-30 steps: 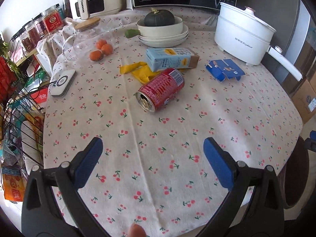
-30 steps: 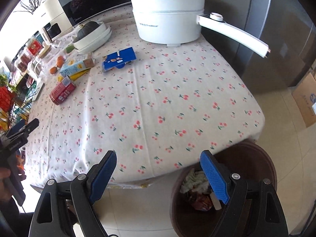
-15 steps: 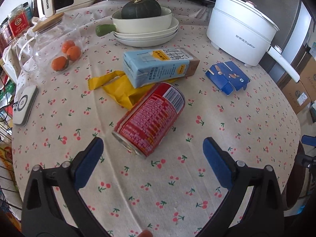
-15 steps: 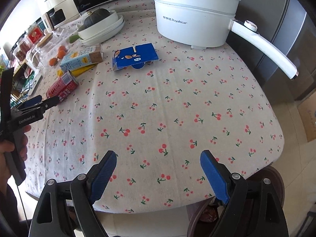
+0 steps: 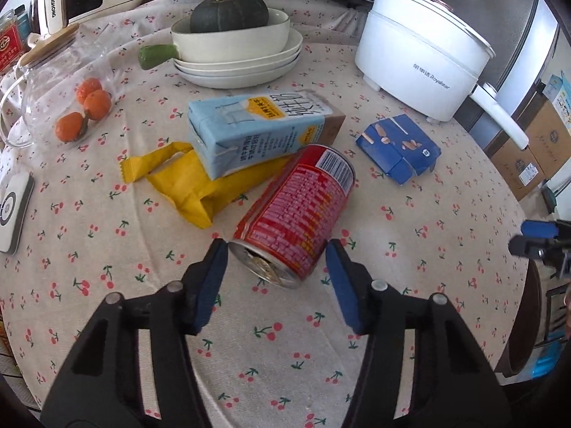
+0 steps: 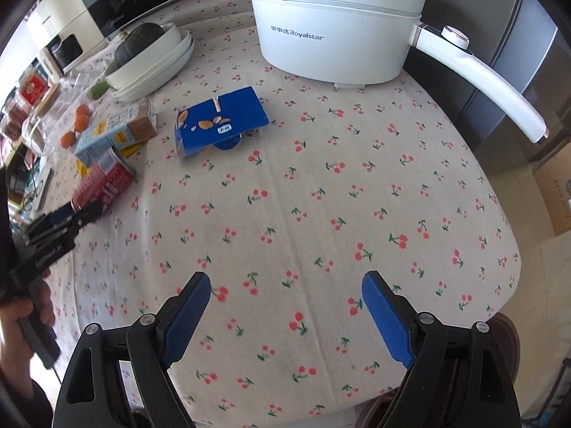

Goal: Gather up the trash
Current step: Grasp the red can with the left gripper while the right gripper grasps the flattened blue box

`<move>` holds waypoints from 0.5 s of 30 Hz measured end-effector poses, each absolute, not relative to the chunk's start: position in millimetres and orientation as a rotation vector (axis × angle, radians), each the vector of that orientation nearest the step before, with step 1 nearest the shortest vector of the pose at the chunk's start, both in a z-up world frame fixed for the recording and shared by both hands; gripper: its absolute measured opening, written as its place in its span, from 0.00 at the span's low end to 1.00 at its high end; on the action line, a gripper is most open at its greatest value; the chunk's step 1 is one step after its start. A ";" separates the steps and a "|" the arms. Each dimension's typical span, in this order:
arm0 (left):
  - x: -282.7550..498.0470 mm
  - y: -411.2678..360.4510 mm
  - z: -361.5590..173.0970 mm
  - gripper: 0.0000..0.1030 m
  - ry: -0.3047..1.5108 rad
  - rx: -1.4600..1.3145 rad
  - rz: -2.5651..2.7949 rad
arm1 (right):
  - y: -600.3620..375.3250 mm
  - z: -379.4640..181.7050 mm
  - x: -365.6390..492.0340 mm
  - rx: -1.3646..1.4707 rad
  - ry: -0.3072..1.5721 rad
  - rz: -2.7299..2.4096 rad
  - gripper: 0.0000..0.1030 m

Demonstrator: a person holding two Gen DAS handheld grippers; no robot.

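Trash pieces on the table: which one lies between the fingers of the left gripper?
The red can, lying on its side. Its open end sits inside the left gripper; the others lie farther back.

Glossy metal can [image 5: 303, 210] lying on matt woven tablecloth [image 5: 410, 285]; paper milk carton [image 5: 264, 125] showing smooth sheen.

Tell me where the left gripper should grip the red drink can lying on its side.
Grip the red drink can across its round body near the open end, coming from that near end. It lies on its side pointing at the left gripper, whose open fingers already flank it.
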State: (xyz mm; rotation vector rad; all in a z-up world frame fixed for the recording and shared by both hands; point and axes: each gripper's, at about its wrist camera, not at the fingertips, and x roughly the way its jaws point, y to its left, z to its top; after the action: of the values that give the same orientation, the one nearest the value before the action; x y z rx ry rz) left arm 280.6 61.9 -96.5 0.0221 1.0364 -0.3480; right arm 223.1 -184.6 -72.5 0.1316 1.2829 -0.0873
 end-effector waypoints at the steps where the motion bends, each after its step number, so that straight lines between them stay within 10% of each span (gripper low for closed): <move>1: 279.9 62.4 -97.1 0.55 1.042 0.025 -0.357 | -184.3 -71.9 230.4 0.164 1.281 -0.094 0.86; 15: 280.0 112.2 -95.0 0.54 1.105 -0.043 -0.244 | -160.3 -89.7 327.0 0.488 1.227 -0.193 0.86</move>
State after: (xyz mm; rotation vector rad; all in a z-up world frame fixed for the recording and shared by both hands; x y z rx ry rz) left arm 280.0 112.2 -95.0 -0.0428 1.1048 -0.2441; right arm 327.0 -160.3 -89.7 0.4883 1.2266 -0.1928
